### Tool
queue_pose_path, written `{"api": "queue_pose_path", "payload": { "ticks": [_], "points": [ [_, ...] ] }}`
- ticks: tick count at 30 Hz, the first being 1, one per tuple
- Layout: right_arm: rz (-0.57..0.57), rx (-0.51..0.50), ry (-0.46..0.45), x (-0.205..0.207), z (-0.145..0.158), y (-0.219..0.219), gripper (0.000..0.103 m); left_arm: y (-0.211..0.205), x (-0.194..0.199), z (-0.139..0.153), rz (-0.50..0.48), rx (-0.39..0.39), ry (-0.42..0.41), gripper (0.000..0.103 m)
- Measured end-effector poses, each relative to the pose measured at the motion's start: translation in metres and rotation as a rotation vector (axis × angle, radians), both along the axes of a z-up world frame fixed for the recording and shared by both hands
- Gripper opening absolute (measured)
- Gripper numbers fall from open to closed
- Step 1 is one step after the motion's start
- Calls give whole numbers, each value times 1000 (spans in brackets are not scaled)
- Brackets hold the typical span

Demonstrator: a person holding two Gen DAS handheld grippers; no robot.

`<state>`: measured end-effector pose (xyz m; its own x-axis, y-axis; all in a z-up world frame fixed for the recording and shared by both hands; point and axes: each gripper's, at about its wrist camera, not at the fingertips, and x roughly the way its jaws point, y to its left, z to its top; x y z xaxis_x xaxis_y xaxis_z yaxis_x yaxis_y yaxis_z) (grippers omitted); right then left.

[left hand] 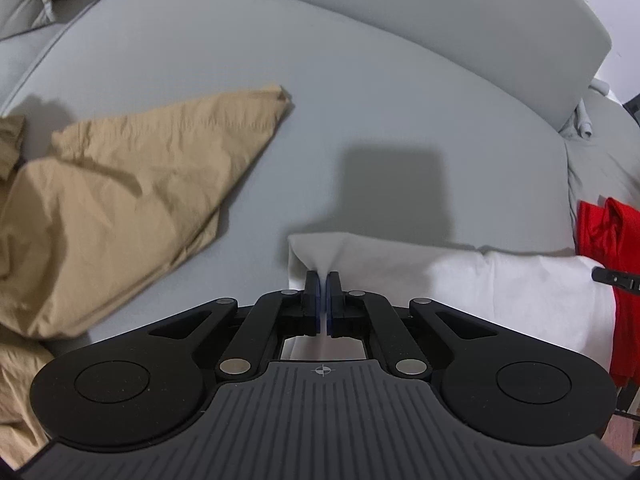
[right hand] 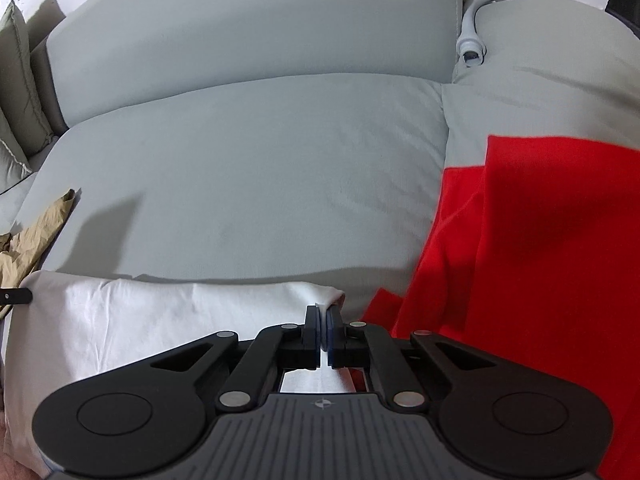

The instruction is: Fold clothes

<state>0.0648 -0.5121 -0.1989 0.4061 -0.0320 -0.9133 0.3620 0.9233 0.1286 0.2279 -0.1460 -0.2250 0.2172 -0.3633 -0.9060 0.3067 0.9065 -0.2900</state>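
Note:
A white garment [left hand: 500, 280] lies along the near edge of a grey sofa seat [left hand: 320, 120]. My left gripper [left hand: 323, 276] is shut on its far left corner, and the cloth puckers up between the pads. In the right wrist view the same white garment [right hand: 160, 312] stretches to the left, and my right gripper [right hand: 323, 311] is shut on its far right corner. The tip of the other gripper shows at the edge of each view.
A tan garment [left hand: 120, 208] lies crumpled on the left of the seat, seen small as the tan garment [right hand: 28, 236] in the right view. A red garment [right hand: 540, 260] lies to the right, over the seat's edge. A grey back cushion [right hand: 240, 40] stands behind, and a grey hose [right hand: 472, 40] rests beside it.

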Motion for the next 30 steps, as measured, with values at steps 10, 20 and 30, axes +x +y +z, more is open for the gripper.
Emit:
{"api": "queue_pose_path", "payload": {
  "ticks": [10,20,30],
  "points": [
    [-111,9,5,14,-21,-9,10,-16,23,-19,33,84,9,16],
    [-70,-70,-170,-13,26,3,36,19,-17,33,191,37,-229,27],
    [94,-232,-106,22,-42,74,11,-63,-12,-45,-6,201,-217,6]
  ]
}}
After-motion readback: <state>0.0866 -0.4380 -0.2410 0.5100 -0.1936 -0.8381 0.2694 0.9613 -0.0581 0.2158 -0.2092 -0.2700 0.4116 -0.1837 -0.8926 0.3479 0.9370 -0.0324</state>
